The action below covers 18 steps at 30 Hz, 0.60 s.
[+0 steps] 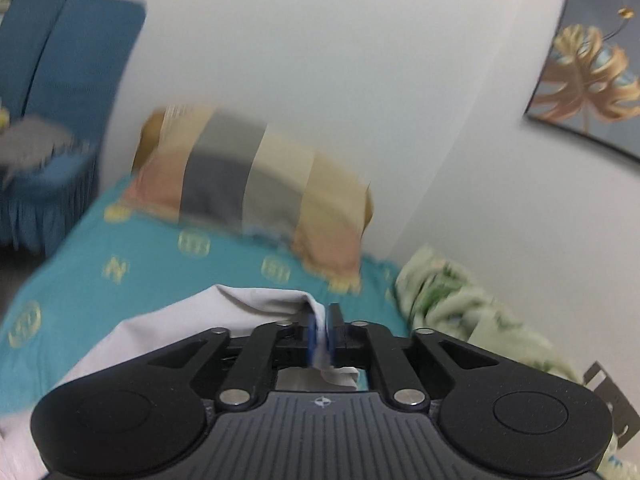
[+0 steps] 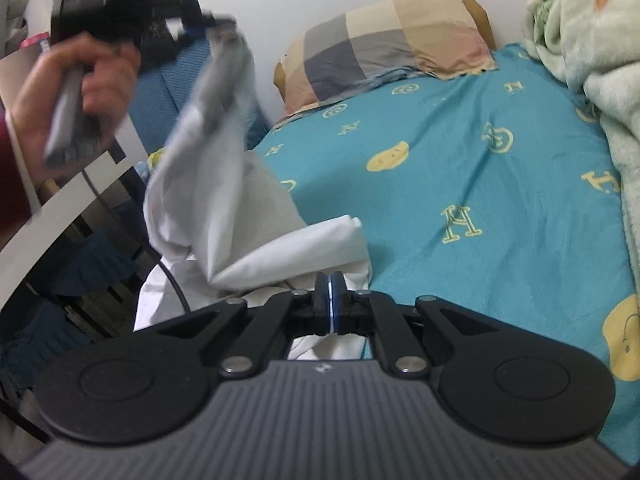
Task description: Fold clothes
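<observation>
In the left wrist view, the left gripper (image 1: pixel 322 334) is pinching a fold of the white garment (image 1: pixel 192 320) between its closed blue pads, with a tail of cloth poking out behind them. The rest of the garment is trailing down and to the left, over the teal bed sheet (image 1: pixel 140 252); the picture is blurring, so the gripper is probably moving. A patchwork pillow (image 1: pixel 248 184) is lying well beyond, against the wall.

In the right wrist view, the right gripper (image 2: pixel 331 304) is clamping another part of the same garment, its pads pressed together on white cloth. The left gripper, gripped in the person's left hand (image 2: pixel 76 96), is holding its end high at upper left, so the cloth is hanging slack between the two above the bed's near edge. A green blanket (image 2: pixel 592 40) is bunching at the right.

This looks like the lift-and-spread step: next, the two grippers would need to draw apart, pull the fabric taut, and lay it flat on the open sheet for folding.
</observation>
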Motion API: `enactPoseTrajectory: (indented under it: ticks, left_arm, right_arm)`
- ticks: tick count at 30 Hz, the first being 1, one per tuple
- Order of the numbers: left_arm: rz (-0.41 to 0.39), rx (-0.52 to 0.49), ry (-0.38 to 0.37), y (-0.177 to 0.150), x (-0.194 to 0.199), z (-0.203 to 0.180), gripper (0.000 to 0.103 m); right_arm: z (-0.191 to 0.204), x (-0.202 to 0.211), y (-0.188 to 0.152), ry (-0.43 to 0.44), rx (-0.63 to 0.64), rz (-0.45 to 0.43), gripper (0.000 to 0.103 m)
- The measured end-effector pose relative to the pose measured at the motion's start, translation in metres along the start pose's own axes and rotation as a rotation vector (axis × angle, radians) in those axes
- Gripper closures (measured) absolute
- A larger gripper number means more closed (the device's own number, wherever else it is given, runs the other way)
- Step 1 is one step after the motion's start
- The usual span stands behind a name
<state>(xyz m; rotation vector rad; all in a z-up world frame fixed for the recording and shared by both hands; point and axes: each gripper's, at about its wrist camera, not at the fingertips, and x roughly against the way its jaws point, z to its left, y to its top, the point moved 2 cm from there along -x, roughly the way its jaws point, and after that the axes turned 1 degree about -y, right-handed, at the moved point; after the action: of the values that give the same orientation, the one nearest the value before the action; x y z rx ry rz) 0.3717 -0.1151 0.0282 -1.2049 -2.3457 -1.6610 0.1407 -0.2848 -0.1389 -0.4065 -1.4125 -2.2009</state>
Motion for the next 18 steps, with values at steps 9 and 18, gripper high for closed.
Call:
enactPoseTrajectory:
  ticks: [9,18]
  left_arm:
    - [0.032,0.119,0.020,-0.082,0.130,0.064,0.027]
    - [0.129,0.537,0.186,-0.194,0.252,0.149,0.023]
  right_arm:
    - [0.005,-0.002,0.000,0.039,-0.009,0.035,0.090]
    - [0.007,-0.002,-0.014,0.062,-0.079,0.118,0.035]
